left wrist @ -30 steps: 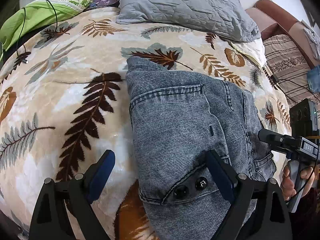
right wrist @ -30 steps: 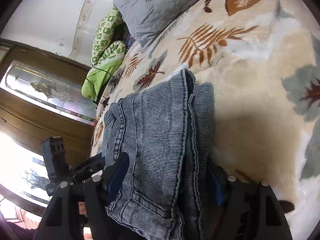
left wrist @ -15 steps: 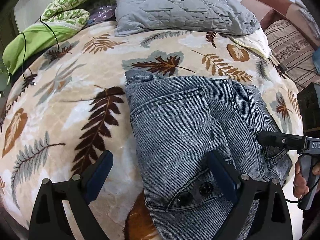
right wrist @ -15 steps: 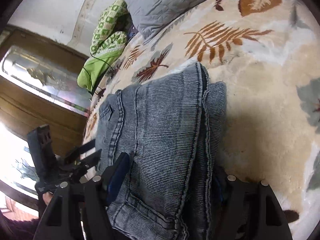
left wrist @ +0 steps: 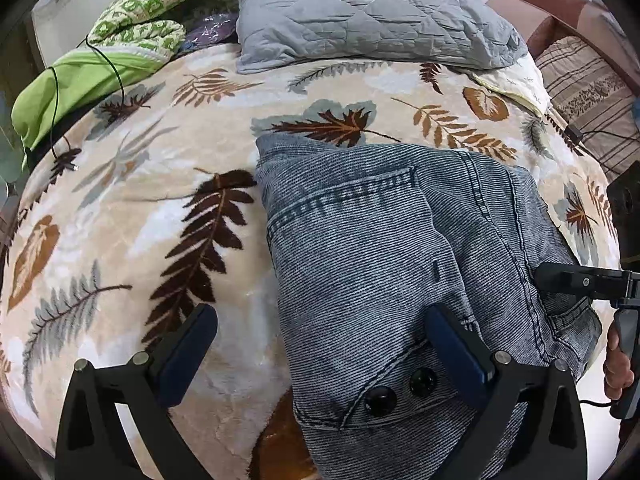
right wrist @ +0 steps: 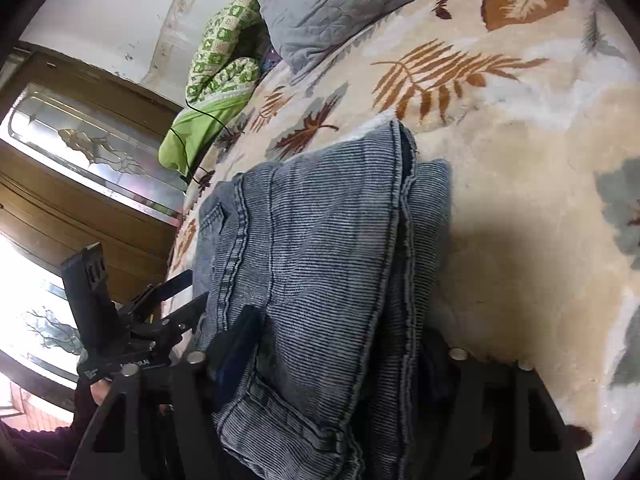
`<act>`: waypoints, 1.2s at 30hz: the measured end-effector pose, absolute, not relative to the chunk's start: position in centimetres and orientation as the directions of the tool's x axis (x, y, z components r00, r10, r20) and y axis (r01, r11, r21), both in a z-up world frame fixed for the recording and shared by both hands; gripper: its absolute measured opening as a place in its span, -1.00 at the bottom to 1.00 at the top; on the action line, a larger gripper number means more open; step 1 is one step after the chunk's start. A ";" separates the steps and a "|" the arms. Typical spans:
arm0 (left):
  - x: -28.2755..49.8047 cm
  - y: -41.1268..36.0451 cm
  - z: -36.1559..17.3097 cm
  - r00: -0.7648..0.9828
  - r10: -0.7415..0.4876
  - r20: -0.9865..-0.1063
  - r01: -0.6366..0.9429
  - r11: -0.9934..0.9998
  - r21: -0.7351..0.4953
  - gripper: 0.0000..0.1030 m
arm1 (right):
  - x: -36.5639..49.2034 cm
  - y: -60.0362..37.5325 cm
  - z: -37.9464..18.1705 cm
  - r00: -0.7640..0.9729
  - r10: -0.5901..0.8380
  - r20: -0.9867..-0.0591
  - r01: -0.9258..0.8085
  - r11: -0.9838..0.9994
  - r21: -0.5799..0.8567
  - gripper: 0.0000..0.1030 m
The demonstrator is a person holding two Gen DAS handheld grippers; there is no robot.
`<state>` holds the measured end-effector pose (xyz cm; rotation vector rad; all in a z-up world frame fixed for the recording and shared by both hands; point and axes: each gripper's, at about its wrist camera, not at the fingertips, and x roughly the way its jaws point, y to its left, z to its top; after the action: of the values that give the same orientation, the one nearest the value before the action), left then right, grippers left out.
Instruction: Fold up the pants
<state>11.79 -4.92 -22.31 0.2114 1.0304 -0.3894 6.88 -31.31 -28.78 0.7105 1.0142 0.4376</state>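
The grey-blue denim pants (left wrist: 380, 248) lie folded into a thick stack on the leaf-patterned blanket (left wrist: 120, 208), with the waistband's two dark buttons (left wrist: 400, 392) nearest me. My left gripper (left wrist: 320, 314) hovers over the stack's left edge, its jaws wide and still opening. One finger is above the blanket, the other above the waistband, and neither grips. My right gripper (right wrist: 340, 328) straddles the stack's other side with its jaws closing. Denim (right wrist: 320, 240) fills the gap and bulges over one pad, while the far finger is hidden under the cloth. In the left wrist view, one right gripper finger (left wrist: 560, 280) rests on top of the pants.
A grey quilted pillow (left wrist: 360, 12) lies at the head of the bed. Green bedding (left wrist: 80, 80) with a black cable (left wrist: 56, 92) across it is at the left. A striped cushion (left wrist: 580, 88) sits at the right. A wooden glazed door (right wrist: 80, 140) stands beyond. A hand (left wrist: 616, 364) holds the right gripper's handle.
My left fingers have spread wider and that view has tilted up to show more of the pillow. The right fingers have drawn closer on the denim stack. The pants have stayed put.
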 end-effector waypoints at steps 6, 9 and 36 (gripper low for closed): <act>12.0 -4.8 -22.4 0.436 -0.263 -0.861 0.420 0.905 -0.064 0.81 | 6.1 -31.5 -28.5 0.514 0.601 -0.612 0.023 0.704 0.710 0.09; 11.5 -5.7 -21.7 0.424 -0.309 -0.851 0.473 0.877 -0.082 0.26 | 5.9 -30.9 -27.9 0.530 0.571 -0.627 0.018 0.732 0.681 0.00; 16.8 -5.0 -14.0 0.561 -0.337 -0.756 0.456 0.888 -0.058 -0.59 | 11.4 -25.5 -17.3 0.679 0.442 -0.587 -0.177 0.873 0.454 -0.27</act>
<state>16.81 -5.05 -14.04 0.1501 0.8566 -0.4689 11.44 -25.51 -17.25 0.3797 0.7496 0.3568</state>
